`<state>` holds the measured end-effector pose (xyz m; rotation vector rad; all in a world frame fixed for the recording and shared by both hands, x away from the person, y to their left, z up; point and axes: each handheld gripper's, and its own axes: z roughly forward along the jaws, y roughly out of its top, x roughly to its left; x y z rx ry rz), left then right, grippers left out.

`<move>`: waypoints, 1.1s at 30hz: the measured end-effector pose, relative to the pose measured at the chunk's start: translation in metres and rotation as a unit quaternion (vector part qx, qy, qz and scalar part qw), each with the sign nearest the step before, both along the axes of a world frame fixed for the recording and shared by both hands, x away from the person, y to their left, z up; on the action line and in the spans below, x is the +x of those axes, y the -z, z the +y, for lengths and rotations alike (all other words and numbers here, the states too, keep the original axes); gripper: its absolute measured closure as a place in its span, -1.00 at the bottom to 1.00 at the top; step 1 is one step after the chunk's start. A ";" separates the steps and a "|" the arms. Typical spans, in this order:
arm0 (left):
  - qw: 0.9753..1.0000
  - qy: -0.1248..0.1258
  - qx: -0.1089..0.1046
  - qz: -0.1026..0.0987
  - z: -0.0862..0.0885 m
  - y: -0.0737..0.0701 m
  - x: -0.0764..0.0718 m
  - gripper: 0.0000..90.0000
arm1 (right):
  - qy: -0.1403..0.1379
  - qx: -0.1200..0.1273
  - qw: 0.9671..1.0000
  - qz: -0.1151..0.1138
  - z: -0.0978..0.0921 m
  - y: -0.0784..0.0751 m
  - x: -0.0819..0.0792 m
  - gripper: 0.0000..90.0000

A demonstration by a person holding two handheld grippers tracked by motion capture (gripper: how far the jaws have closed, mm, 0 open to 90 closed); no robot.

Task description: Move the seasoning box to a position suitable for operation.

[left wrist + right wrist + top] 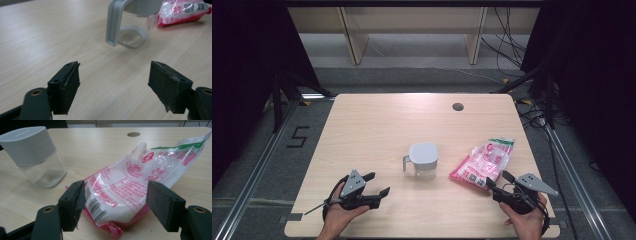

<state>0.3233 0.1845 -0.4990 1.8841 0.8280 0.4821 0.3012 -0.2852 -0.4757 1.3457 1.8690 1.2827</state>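
Observation:
A clear glass jar with a grey lid and grey handle (422, 160) stands near the middle of the wooden table (377, 125). To its right lies a pink and clear plastic bag of white grains (483, 162). My left gripper (377, 184) is open near the front left, pointing toward the jar (132, 22), which is a short way ahead of its jaws. My right gripper (498, 180) is open at the front right, its jaws straddling the near end of the bag (125, 187) without closing on it. The jar (37, 157) stands left of that bag.
A round cable hole (457, 106) sits in the table's far right part. Beyond the table are wooden shelf legs, floor cables and dark curtains at both sides. Bare tabletop lies to the left and behind the jar.

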 end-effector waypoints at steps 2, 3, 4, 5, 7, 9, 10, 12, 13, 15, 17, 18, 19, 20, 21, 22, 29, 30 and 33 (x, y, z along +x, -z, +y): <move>1.000 0.006 0.001 -0.005 -0.006 -0.003 0.007 -0.43 | -0.002 0.002 1.000 0.003 0.000 0.000 0.001 -0.27; 1.000 0.006 0.000 -0.004 -0.009 -0.004 0.011 -0.43 | -0.002 0.003 1.000 0.003 0.001 0.000 0.001 -0.27; 1.000 0.007 0.000 -0.003 -0.012 -0.004 0.015 -0.42 | -0.002 0.003 1.000 0.003 0.001 0.000 0.001 -0.27; 1.000 0.008 0.005 -0.007 -0.014 -0.004 0.019 -0.41 | -0.003 0.003 1.000 0.002 0.000 0.000 0.001 -0.27; 1.000 0.010 0.005 -0.006 -0.021 -0.005 0.027 -0.36 | -0.001 0.005 1.000 0.006 0.001 0.000 0.000 -0.27; 1.000 0.015 0.010 -0.011 -0.026 -0.006 0.033 -0.31 | 0.003 0.004 1.000 0.007 0.001 0.000 0.000 -0.27; 1.000 0.020 0.012 -0.011 -0.028 -0.006 0.035 -0.28 | 0.002 0.003 1.000 0.007 0.001 0.000 0.000 -0.27; 0.999 0.026 0.014 -0.016 -0.030 -0.007 0.038 -0.23 | 0.002 0.001 1.000 0.003 0.001 0.000 0.000 -0.27; 0.999 0.029 0.016 -0.013 -0.034 -0.007 0.043 -0.21 | -0.005 0.003 1.000 0.003 0.001 0.000 0.001 -0.27; 0.999 0.029 0.010 -0.012 -0.037 -0.006 0.048 -0.20 | -0.002 0.001 1.000 0.004 0.001 0.000 0.000 -0.27; 0.999 0.030 0.013 -0.013 -0.038 -0.006 0.051 -0.14 | -0.005 0.004 1.000 0.003 0.001 0.000 0.000 -0.27; 0.999 0.033 0.009 -0.013 -0.040 -0.005 0.054 -0.14 | -0.005 0.004 1.000 0.003 0.001 0.000 0.000 -0.27; 0.999 0.042 0.016 -0.017 -0.040 -0.004 0.058 -0.09 | -0.005 0.002 1.000 0.004 0.001 0.000 -0.001 -0.27; 0.999 0.044 0.012 -0.009 -0.043 -0.002 0.061 -0.05 | -0.005 0.001 1.000 0.003 0.001 0.000 -0.001 -0.27; 0.999 0.048 0.014 -0.007 -0.044 -0.001 0.063 -0.01 | -0.005 0.002 1.000 0.003 0.001 0.000 -0.001 -0.27; 0.999 0.048 0.017 -0.008 -0.046 -0.001 0.064 0.02 | -0.005 0.002 1.000 0.003 0.001 0.000 0.000 -0.27; 0.997 0.077 0.018 -0.021 -0.052 -0.001 0.068 0.36 | 0.000 0.000 1.000 0.005 0.002 -0.001 0.000 -0.27; 0.997 0.078 0.018 -0.020 -0.053 -0.001 0.068 0.41 | -0.005 -0.001 1.000 0.001 0.001 -0.001 -0.001 -0.27; 0.996 0.080 0.027 -0.028 -0.051 -0.002 0.071 0.52 | 0.001 0.018 1.000 0.019 0.004 -0.001 -0.003 -0.27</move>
